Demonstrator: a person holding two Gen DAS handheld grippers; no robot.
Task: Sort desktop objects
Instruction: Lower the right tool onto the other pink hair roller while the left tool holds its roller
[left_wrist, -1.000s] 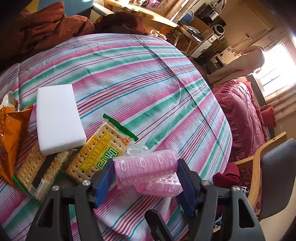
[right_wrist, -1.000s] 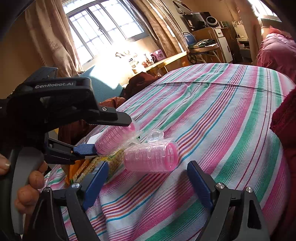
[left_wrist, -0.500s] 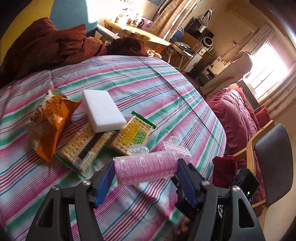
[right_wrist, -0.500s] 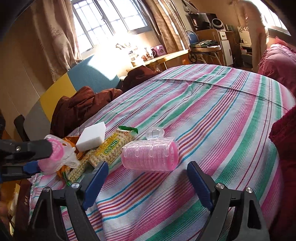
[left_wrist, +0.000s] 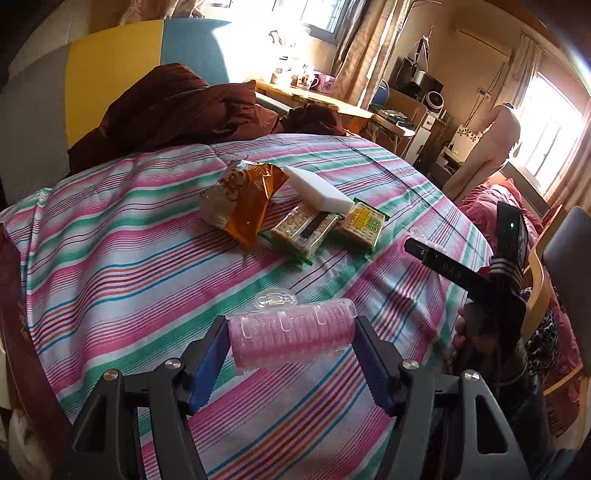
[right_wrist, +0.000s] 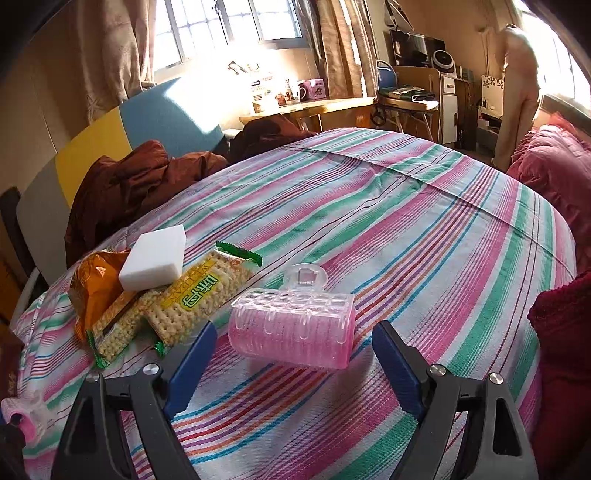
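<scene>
the left gripper (left_wrist: 290, 341) clamps a pink roller (left_wrist: 291, 338) above the striped cloth (left_wrist: 129, 258). the right gripper (right_wrist: 293, 356) gapes wide around a second roller (right_wrist: 291, 330) lying near the cloth's near edge, fingers apart from it.

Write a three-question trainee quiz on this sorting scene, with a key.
1. True or false: the left gripper is shut on a pink hair roller.
2. What rests on top of the cracker packs? A) white sponge block B) mug C) phone
3. Fill in: the right gripper is ____, with a second hair roller lying on the striped cloth between its fingers.

Key: 1 true; 2 A; 3 open
</scene>
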